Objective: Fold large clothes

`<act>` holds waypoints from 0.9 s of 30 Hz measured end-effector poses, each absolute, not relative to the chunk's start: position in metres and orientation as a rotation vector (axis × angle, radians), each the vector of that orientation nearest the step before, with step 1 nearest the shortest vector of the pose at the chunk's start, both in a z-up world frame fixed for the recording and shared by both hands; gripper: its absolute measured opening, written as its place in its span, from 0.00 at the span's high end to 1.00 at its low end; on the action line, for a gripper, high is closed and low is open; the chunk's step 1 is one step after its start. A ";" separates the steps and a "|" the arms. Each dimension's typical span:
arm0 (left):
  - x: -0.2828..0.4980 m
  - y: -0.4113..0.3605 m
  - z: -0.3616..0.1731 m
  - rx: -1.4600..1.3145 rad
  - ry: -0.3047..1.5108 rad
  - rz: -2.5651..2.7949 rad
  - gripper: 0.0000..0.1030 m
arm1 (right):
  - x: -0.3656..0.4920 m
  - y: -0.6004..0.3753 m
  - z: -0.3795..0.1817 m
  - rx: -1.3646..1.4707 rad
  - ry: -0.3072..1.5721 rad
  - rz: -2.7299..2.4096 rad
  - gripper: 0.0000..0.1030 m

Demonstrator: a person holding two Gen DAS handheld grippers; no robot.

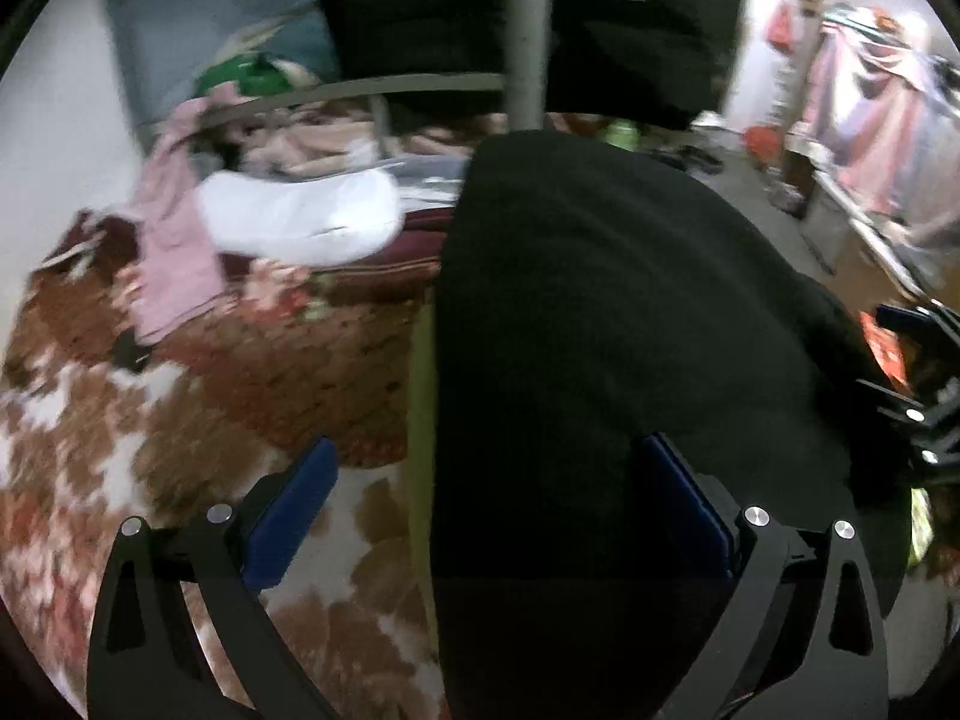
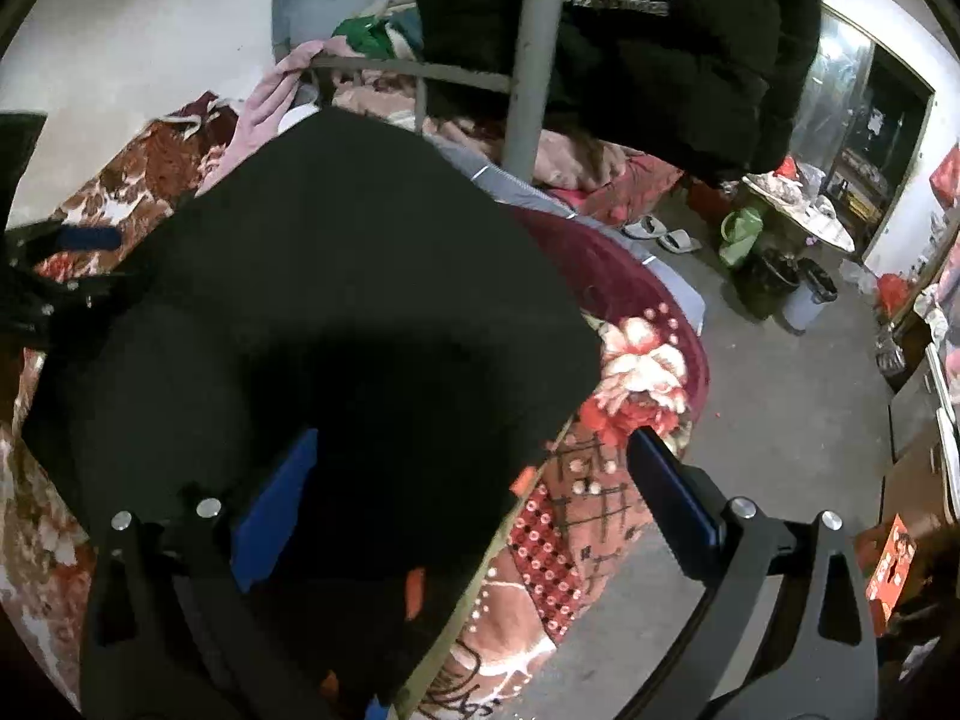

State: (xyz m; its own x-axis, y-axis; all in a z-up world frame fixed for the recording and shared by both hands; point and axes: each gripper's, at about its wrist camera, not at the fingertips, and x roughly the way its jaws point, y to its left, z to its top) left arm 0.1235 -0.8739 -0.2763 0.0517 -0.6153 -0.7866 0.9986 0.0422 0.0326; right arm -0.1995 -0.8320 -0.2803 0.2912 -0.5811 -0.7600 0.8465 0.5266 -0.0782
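A large black garment [image 1: 630, 330] lies folded on a floral blanket [image 1: 198, 372] on the bed. My left gripper [image 1: 489, 504] hovers open over the garment's left edge, its right pad [image 1: 684, 498] above the black cloth and its left pad [image 1: 294, 516] above the blanket. My right gripper [image 2: 474, 504] is open too, over the black garment's [image 2: 336, 276] right corner near the bed's edge. Each gripper shows at the other view's border: the right gripper [image 1: 918, 396] and the left gripper [image 2: 60, 252]. Nothing is pinched between either pair of fingers.
A grey bed post [image 2: 531, 60] and rail stand behind the garment, with a black jacket [image 2: 678, 60] hanging from above. A white cloth [image 1: 300, 216] and a pink cloth [image 1: 174, 252] lie at the back. To the right is concrete floor [image 2: 780, 408] with slippers [image 2: 666, 234], bins [image 2: 798, 294] and a table.
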 end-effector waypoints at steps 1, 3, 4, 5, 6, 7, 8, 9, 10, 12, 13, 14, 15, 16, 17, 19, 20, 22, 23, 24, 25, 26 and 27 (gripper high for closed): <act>0.120 -0.871 -0.270 0.714 0.704 -1.355 0.05 | -0.200 -0.832 -0.277 0.385 0.833 -0.973 0.05; 0.116 -0.860 -0.257 0.670 0.742 -1.349 0.05 | -0.204 -0.833 -0.265 0.416 0.828 -0.954 0.05; 0.115 -0.853 -0.252 0.635 0.753 -1.356 0.05 | -0.206 -0.832 -0.260 0.426 0.822 -0.944 0.05; 0.112 -0.844 -0.245 0.587 0.758 -1.357 0.05 | -0.207 -0.832 -0.255 0.435 0.818 -0.929 0.05; 0.109 -0.836 -0.240 0.558 0.757 -1.356 0.05 | -0.207 -0.831 -0.252 0.440 0.815 -0.919 0.05; 0.104 -0.830 -0.238 0.558 0.759 -1.346 0.05 | -0.207 -0.829 -0.248 0.442 0.810 -0.907 0.05; 0.100 -0.826 -0.238 0.564 0.760 -1.339 0.05 | -0.206 -0.827 -0.246 0.445 0.808 -0.894 0.05; 0.095 -0.821 -0.238 0.569 0.760 -1.333 0.05 | -0.206 -0.823 -0.244 0.449 0.806 -0.873 0.05; 0.091 -0.811 -0.238 0.559 0.753 -1.332 0.05 | -0.205 -0.819 -0.244 0.451 0.805 -0.860 0.05; 0.084 -0.794 -0.239 0.534 0.747 -1.345 0.05 | -0.207 -0.809 -0.245 0.456 0.791 -0.838 0.05; 0.080 -0.784 -0.240 0.521 0.733 -1.341 0.05 | -0.209 -0.805 -0.245 0.460 0.785 -0.829 0.05; 0.077 -0.778 -0.241 0.514 0.718 -1.332 0.05 | -0.212 -0.798 -0.246 0.467 0.770 -0.817 0.05; 0.075 -0.771 -0.243 0.510 0.706 -1.326 0.05 | -0.215 -0.791 -0.245 0.471 0.749 -0.805 0.05; 0.072 -0.761 -0.247 0.507 0.700 -1.321 0.05 | -0.219 -0.783 -0.244 0.463 0.733 -0.802 0.05; 0.071 -0.753 -0.249 0.509 0.698 -1.314 0.05 | -0.219 -0.777 -0.242 0.450 0.729 -0.803 0.05; 0.065 -0.739 -0.246 0.521 0.702 -1.303 0.05 | -0.225 -0.758 -0.232 0.427 0.723 -0.787 0.05; 0.061 -0.733 -0.240 0.526 0.695 -1.306 0.05 | -0.228 -0.751 -0.226 0.427 0.713 -0.785 0.05; 0.045 -0.710 -0.213 0.526 0.649 -1.355 0.05 | -0.232 -0.731 -0.205 0.425 0.691 -0.775 0.05; 0.041 -0.703 -0.204 0.524 0.636 -1.366 0.05 | -0.232 -0.719 -0.193 0.413 0.682 -0.767 0.05; 0.035 -0.693 -0.190 0.518 0.628 -1.377 0.05 | -0.232 -0.705 -0.179 0.391 0.678 -0.761 0.05; 0.031 -0.685 -0.178 0.512 0.630 -1.381 0.05 | -0.233 -0.694 -0.166 0.375 0.675 -0.761 0.05; 0.027 -0.677 -0.166 0.507 0.634 -1.384 0.05 | -0.234 -0.683 -0.155 0.371 0.670 -0.757 0.05; 0.024 -0.672 -0.158 0.506 0.635 -1.389 0.05 | -0.236 -0.672 -0.141 0.376 0.658 -0.746 0.05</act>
